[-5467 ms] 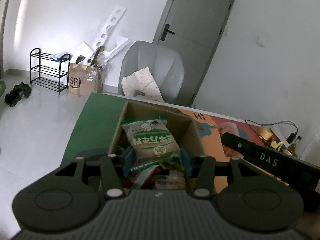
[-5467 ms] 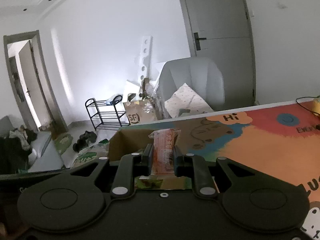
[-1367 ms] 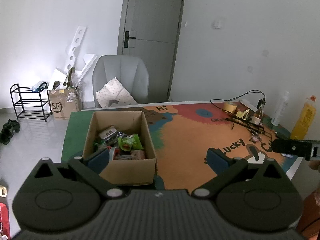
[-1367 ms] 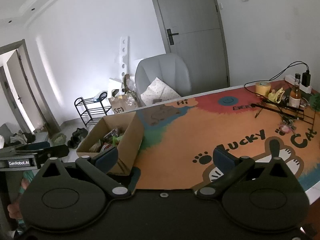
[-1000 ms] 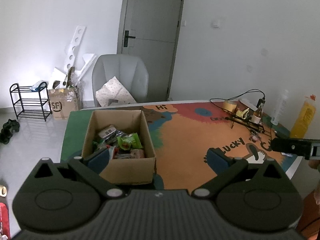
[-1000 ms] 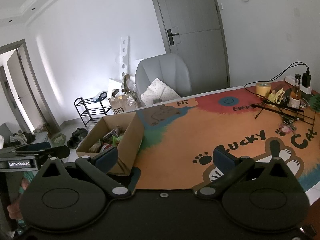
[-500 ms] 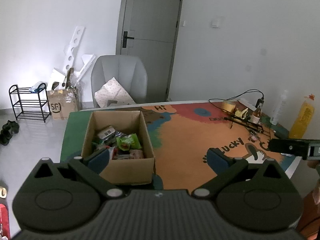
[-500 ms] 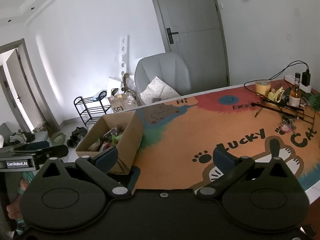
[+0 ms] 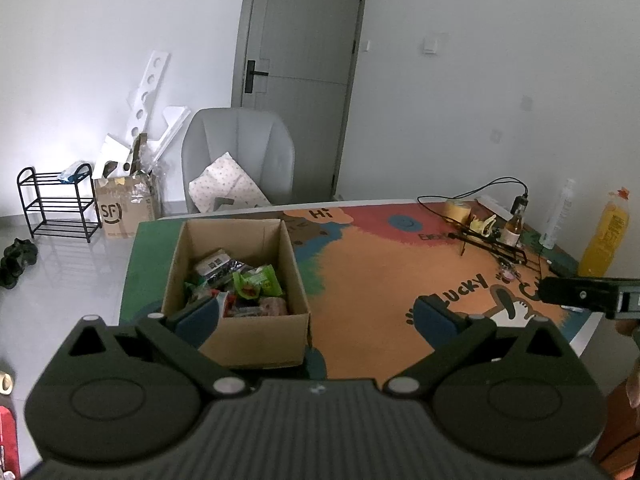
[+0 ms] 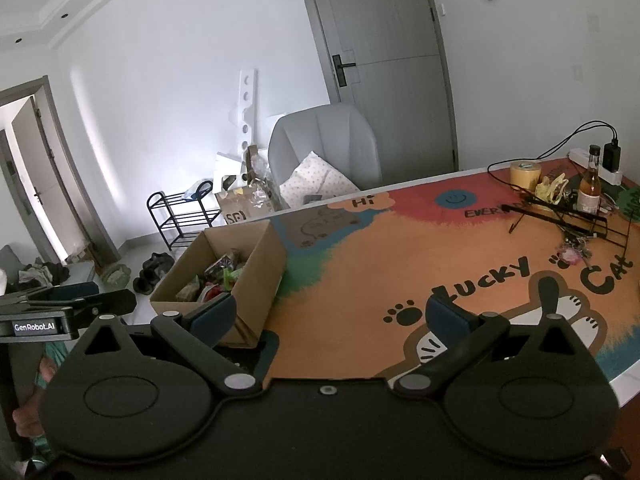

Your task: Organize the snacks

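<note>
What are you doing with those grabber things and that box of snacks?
A person is tidying snacks with a grabber in each hand. The snack packets lie piled inside the cardboard box on the colourful mat. No loose snacks show on the mat. The left gripper and the right gripper are both held back from the box with their jaws wide open and nothing in them.

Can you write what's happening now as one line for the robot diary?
left tongs: open, empty | right tongs: open, empty | snacks: inside cardboard box | mat: no loose snacks seen
</note>
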Demonstrator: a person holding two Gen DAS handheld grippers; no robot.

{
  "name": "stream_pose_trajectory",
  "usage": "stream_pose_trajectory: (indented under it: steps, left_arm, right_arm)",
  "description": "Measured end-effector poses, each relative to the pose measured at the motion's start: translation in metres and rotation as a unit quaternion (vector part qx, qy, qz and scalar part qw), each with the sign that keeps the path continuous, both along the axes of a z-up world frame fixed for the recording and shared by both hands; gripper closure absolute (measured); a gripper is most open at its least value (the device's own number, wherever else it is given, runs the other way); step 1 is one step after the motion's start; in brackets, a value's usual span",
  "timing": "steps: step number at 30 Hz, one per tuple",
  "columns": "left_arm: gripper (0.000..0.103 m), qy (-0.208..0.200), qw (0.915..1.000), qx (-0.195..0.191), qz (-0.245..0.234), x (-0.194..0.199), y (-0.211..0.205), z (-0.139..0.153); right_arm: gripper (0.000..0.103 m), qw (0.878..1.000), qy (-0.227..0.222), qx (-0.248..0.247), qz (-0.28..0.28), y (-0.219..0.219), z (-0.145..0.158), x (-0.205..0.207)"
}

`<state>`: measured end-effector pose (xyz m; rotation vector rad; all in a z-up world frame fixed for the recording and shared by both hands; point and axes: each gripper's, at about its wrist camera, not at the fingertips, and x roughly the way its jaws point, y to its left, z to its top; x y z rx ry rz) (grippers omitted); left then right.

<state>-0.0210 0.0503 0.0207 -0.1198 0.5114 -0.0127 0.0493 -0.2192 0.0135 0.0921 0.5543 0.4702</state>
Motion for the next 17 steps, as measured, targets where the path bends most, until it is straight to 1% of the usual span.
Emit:
stream_pose_trajectory:
  steps: [17]
  left_arm:
    - [0.0,0.001,1.0,0.0,-0.001,0.0004,0.0005,-0.0041]
  right_arm:
    - [0.0,1.0,0.003,-0.005,0.004,-0.0001,-0.0019,0.0]
